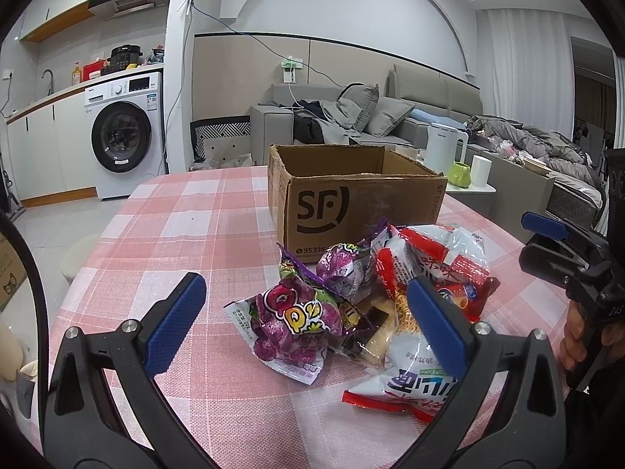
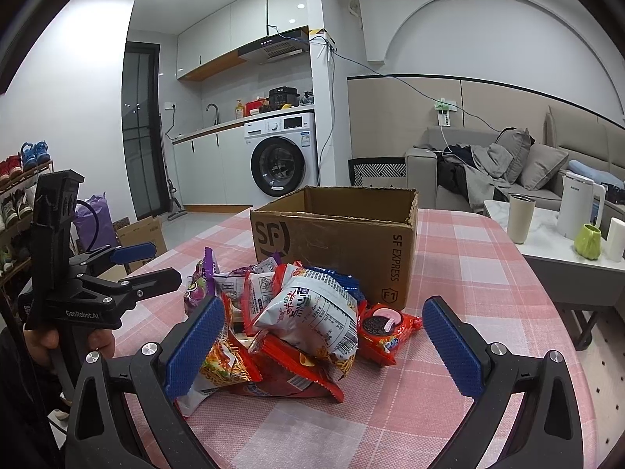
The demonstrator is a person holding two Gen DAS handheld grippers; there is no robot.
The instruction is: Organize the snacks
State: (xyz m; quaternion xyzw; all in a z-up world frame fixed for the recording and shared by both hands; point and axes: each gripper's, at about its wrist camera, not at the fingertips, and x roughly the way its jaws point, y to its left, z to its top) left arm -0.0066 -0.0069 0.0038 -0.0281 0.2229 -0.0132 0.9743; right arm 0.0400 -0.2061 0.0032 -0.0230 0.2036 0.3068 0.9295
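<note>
From the left wrist, the left gripper [image 1: 306,324] is hovering with its jaws spread wide and holding nothing. The snack pile [image 1: 363,305] is lying just ahead, between and beyond the fingertips; the purple grape-candy bag [image 1: 291,322] is sitting nearest the left pad. Past the pile, the open cardboard box [image 1: 351,203] is standing on the checked tablecloth [image 1: 156,242]. Off to that gripper's right, the right gripper [image 1: 547,242] is showing, a hand wrapped on its handle.

From the right wrist, the right gripper [image 2: 324,348] is also gaping, empty — the white noodle bag [image 2: 312,308] is resting between its pads, the red cookie pack [image 2: 384,326] slightly right, the box behind.

Risks, as I judge them: the packets are overlapping, so closing down could be catching two at once, or the slick film could be slipping free — and both grippers reaching together might collide.
</note>
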